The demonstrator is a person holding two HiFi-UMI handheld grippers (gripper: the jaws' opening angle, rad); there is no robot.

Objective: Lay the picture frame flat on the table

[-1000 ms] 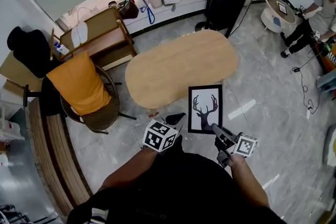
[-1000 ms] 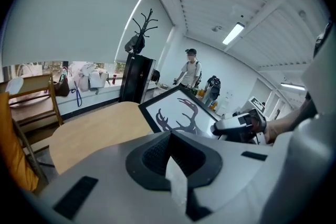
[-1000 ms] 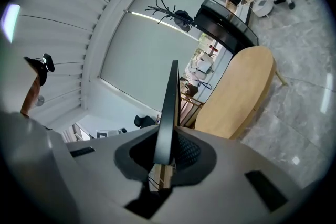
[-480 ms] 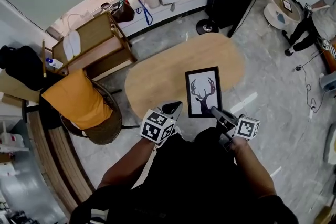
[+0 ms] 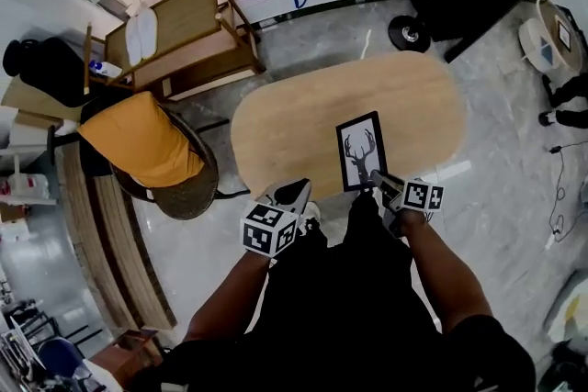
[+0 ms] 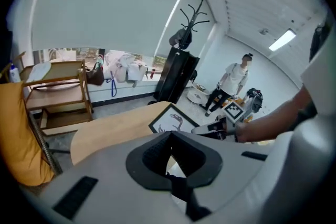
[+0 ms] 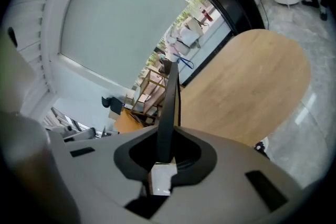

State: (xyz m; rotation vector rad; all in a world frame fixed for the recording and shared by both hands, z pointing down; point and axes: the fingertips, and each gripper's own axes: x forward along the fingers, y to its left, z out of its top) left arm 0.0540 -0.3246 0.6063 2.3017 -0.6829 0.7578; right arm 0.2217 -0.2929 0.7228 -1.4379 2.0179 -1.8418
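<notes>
We found the right tongs (image 5: 378, 182) clamped on the lower edge of the picture frame (image 5: 361, 150), tilted over the near side of the table (image 5: 294, 119). The left tongs (image 5: 295, 191) were closed and empty. We judged that the one-edge grip could let the frame pivot and slap down.

Tabletop (image 5: 285, 128) lies open beside the picture frame (image 5: 361, 150); a chair (image 5: 190, 196) stands leftward.

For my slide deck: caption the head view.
Right claw holds a deer-print picture frame over the oval wooden table; the left claw hangs empty nearby.
</notes>
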